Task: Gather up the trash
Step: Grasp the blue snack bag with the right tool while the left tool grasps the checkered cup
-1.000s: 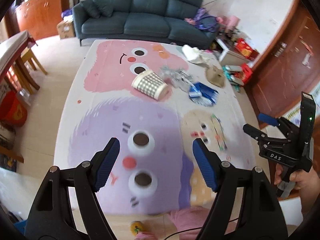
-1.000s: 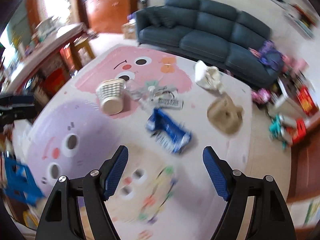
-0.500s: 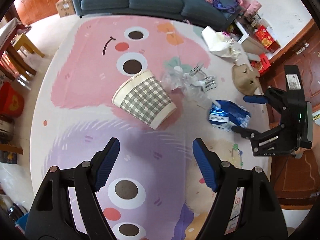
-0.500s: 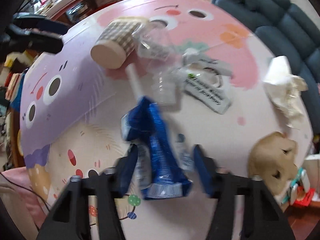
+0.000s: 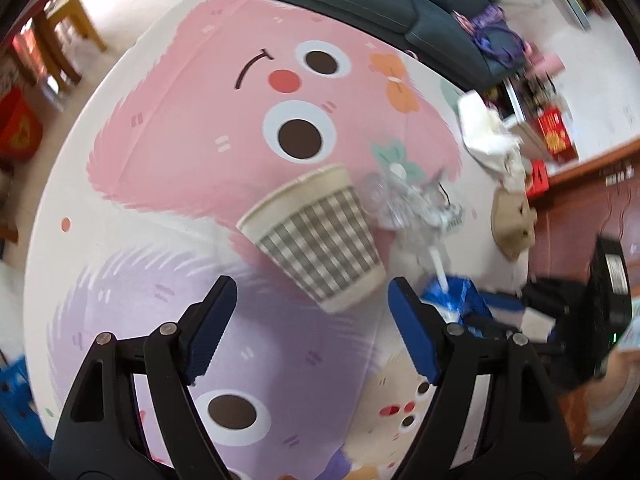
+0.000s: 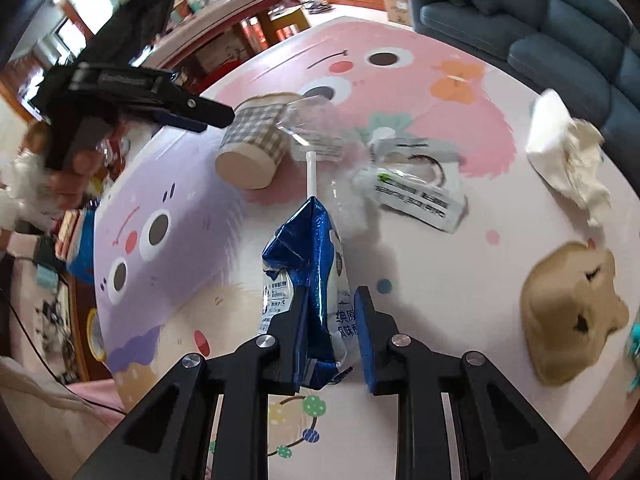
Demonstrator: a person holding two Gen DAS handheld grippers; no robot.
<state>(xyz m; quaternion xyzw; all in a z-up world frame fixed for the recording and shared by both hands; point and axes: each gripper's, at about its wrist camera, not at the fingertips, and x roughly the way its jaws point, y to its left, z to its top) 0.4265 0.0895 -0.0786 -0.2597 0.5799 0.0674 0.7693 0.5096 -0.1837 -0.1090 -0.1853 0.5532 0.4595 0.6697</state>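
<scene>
Pastel cartoon play mat point(image 6: 420, 280) covers the living-room floor, litter scattered across it. Right gripper point(image 6: 330, 334) is closing its jaws around the blue drink pouch point(image 6: 308, 264), pads squeezing the lower end so the straw end points away, probably a grip near the base to lift it cleanly. Left gripper point(image 5: 310, 330) hangs wide open, nothing between its jaws, just short of the tipped checked paper cup point(image 5: 320, 236), which lies on its side beside crumpled clear plastic point(image 5: 408, 204). Looks like the cup is lined up next.
</scene>
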